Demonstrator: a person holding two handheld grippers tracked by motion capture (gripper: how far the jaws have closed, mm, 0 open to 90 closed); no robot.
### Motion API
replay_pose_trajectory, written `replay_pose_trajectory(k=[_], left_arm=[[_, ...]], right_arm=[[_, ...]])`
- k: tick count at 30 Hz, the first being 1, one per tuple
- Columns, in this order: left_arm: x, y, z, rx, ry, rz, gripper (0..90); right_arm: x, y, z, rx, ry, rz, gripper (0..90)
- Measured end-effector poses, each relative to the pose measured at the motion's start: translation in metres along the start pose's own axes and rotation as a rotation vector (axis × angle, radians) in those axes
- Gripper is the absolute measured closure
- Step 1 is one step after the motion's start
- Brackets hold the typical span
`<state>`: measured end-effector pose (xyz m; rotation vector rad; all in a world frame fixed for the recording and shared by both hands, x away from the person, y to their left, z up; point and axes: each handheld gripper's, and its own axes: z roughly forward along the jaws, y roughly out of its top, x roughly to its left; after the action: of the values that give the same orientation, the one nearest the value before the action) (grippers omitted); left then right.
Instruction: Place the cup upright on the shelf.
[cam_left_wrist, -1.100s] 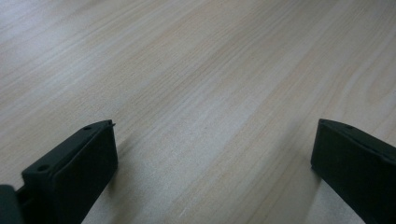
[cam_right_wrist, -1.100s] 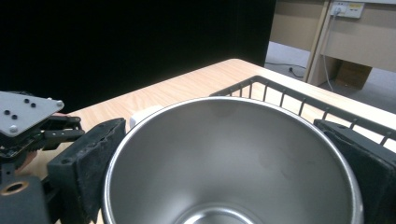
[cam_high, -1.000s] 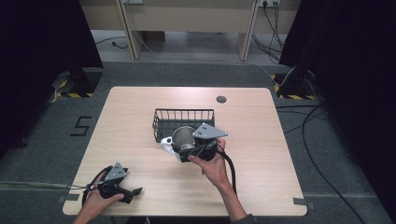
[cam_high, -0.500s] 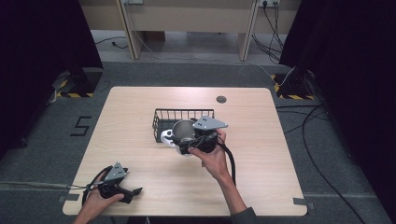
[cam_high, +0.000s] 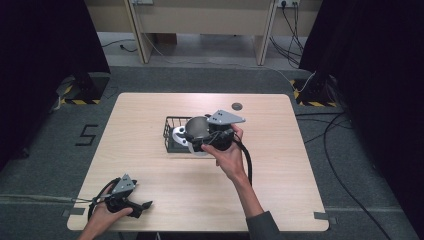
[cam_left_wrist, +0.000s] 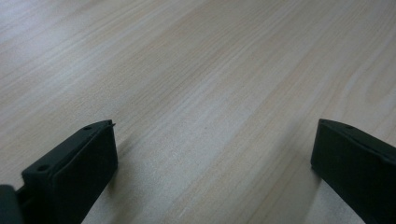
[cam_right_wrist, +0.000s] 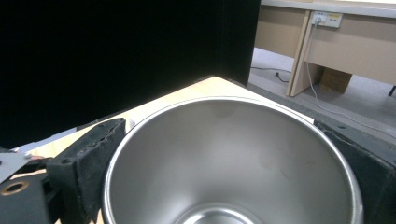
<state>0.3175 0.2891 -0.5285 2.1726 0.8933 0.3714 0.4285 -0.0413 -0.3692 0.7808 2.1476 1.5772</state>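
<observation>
High view shows the right gripper (cam_high: 197, 137) clamped across a steel bowl (cam_high: 197, 129), holding it above the wire basket (cam_high: 170, 131) mid-table. Far off, the left gripper (cam_high: 142, 205) rests with jaws spread, empty, at the table's (cam_high: 280, 170) near corner.

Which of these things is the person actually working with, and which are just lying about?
In use:
- steel cup, gripped by the right claw
- wire basket
- white plate in the basket

Lying about:
- left claw, open, resting on the table
- dark disc in the tabletop
</observation>
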Motion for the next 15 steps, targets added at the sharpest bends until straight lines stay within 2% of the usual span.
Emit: replay_pose_trajectory(k=[15], left_arm=[[0.0, 0.0, 0.0, 0.002, 0.0, 0.002, 0.0]], right_arm=[[-0.023, 0.013, 0.015, 0.002, -0.049, 0.01, 6.5]])
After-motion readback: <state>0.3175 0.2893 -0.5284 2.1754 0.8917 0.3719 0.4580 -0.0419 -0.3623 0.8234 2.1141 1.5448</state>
